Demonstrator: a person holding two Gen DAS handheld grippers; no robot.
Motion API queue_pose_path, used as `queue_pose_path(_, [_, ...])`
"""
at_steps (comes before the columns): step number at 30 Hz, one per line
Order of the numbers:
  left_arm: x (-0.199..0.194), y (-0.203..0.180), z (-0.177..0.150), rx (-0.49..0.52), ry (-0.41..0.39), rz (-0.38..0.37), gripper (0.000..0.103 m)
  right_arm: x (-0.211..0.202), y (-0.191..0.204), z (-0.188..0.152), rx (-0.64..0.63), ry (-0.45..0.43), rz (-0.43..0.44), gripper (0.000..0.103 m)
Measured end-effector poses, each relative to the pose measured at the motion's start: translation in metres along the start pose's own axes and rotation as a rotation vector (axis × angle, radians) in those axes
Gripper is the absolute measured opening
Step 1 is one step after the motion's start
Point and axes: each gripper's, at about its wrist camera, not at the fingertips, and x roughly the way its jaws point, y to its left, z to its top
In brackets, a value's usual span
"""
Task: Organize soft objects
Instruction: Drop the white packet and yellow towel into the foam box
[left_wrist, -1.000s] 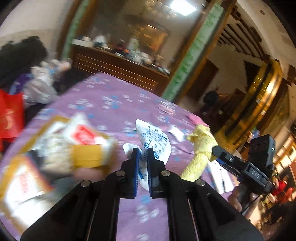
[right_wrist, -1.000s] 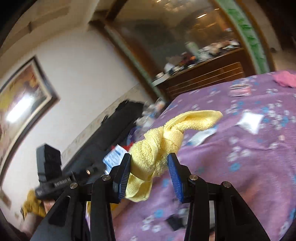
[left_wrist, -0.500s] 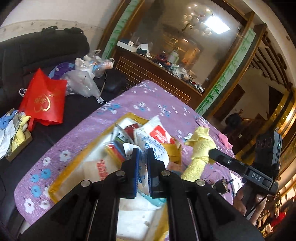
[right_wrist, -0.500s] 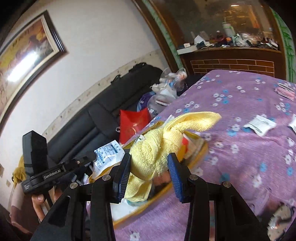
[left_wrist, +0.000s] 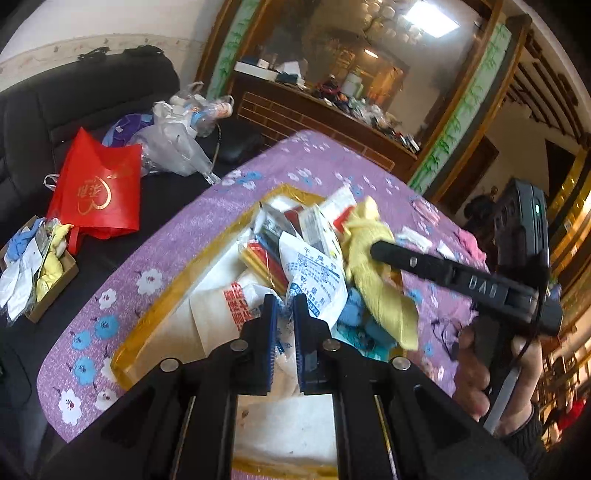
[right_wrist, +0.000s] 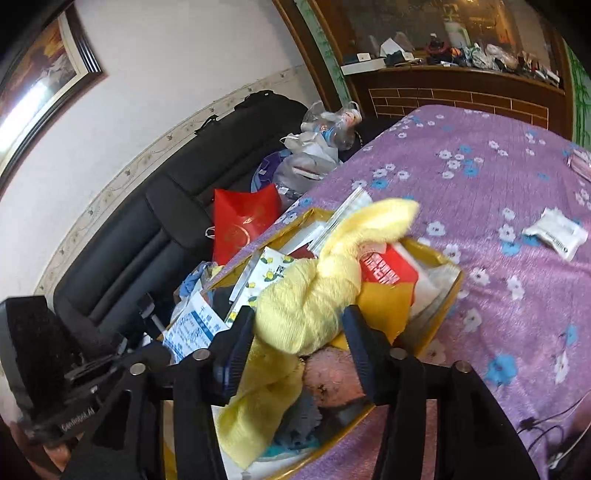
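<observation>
Reading "DAS" on right tongs (left_wrist: 380, 251).

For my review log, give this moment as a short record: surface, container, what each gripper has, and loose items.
surface: purple floral tablecloth
container: gold-rimmed box, crowded with packets
left gripper: shut on white printed packet, over the box
right gripper: jaws opening, yellow cloth between them, over the box
loose on cloth: small white sachet
off table: red bag on black sofa
</observation>
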Motion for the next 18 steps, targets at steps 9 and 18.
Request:
queue_pose_path(9, [-0.024,-0.011,-0.016,0.017,-0.009,-0.054,0.051,-0.068,-0.008,-0.003,0.07,-0.141,0.066,0.084])
queue_pose_path(18, [-0.04,-0.071,-0.019,0.081,-0.076,-0.137,0.067,-0.137,-0.07,-0.04,0.16,-0.217,0.033,0.087])
